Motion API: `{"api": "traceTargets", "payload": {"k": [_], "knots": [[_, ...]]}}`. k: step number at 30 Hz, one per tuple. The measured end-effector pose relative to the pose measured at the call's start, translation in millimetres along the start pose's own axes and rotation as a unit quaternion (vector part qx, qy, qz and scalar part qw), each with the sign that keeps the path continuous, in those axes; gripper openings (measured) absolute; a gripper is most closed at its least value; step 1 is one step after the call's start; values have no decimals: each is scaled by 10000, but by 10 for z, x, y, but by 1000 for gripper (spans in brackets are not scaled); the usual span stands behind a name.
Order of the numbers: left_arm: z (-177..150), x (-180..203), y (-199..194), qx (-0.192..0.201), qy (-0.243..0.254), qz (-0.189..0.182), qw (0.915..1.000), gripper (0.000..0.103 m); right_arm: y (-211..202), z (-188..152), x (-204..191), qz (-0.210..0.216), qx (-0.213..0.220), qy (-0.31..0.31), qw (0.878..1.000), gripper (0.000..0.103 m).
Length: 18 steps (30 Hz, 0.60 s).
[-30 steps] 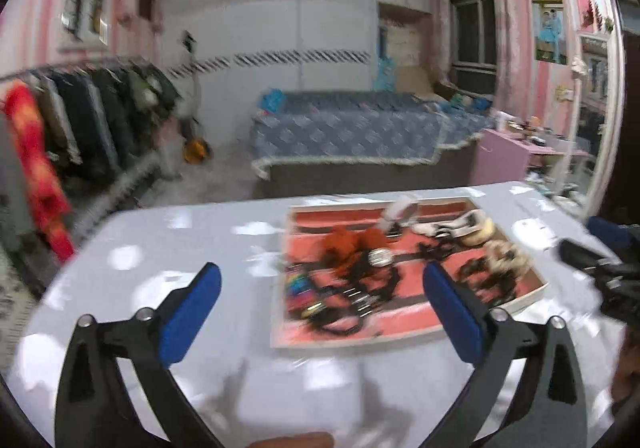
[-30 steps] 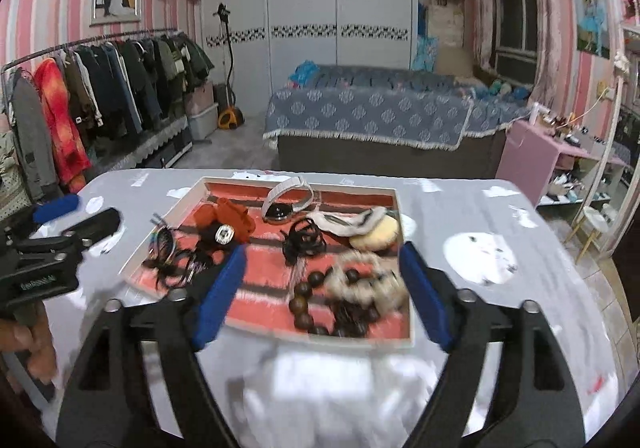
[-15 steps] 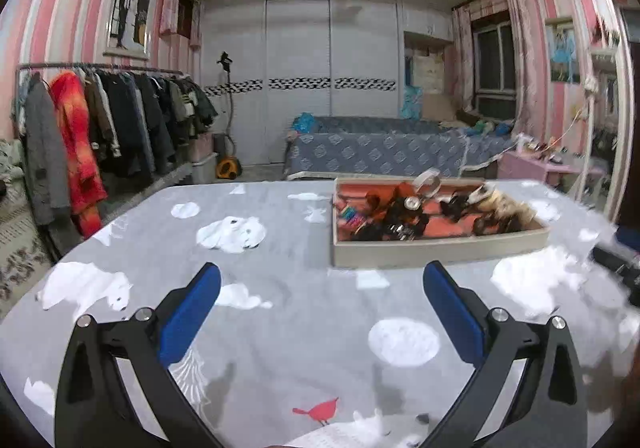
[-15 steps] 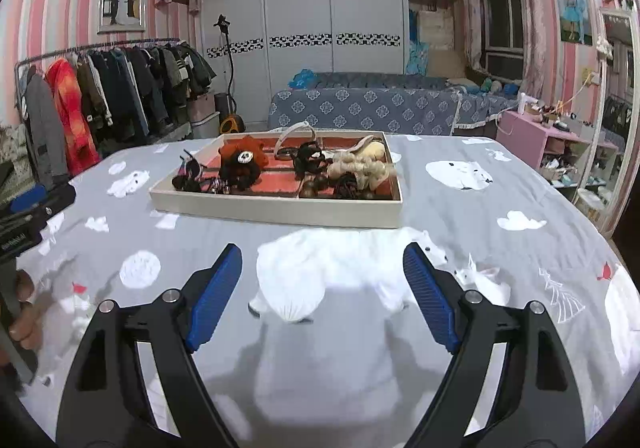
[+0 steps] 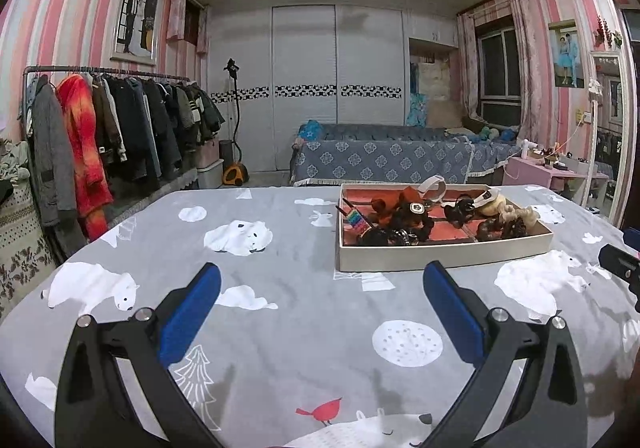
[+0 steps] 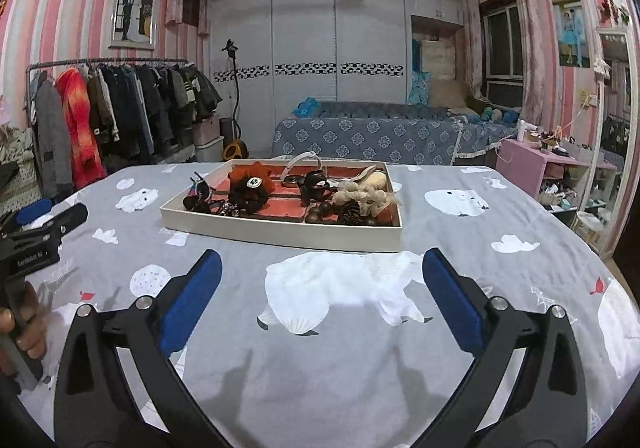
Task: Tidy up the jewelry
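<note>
Our left tool [image 5: 320,288] gapes wide, gripping nothing; our right tool [image 6: 322,276] is opening, nothing between its pads. Beyond both, well apart, the jewelry tray [image 6: 280,234] sits on the bear-print bed cover [image 6: 360,348].

a grey bedspread [image 5: 280,328] with polar bears lay across the foreground. a clothes rack [image 5: 108,128] full of coats stood along the striped left wall, a blue-covered bed [image 6: 360,136] sat at the back, and a pink desk [image 6: 528,164] was on the right.

The right tool [image 6: 320,284], opening and empty, faces the jewelry tray [image 6: 280,234] on the bedspread [image 6: 480,248].
</note>
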<state>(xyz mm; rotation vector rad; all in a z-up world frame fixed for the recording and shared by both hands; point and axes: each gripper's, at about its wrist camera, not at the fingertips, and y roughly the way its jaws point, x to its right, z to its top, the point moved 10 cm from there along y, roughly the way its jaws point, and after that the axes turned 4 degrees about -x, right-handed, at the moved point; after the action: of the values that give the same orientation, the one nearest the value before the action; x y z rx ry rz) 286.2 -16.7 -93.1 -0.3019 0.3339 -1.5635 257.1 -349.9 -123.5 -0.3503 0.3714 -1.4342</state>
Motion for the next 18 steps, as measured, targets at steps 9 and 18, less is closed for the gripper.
{"api": "traceTargets", "payload": {"k": [9, 18], "knots": [[-8, -31, 33, -75, -77, 64, 9999, 99, -4, -11, -4, -6, 4, -3, 10000, 98], [-8, -12, 22, -63, -43, 54, 10000, 99, -8, -7, -15, -1, 3, 5, 10000, 98]]}}
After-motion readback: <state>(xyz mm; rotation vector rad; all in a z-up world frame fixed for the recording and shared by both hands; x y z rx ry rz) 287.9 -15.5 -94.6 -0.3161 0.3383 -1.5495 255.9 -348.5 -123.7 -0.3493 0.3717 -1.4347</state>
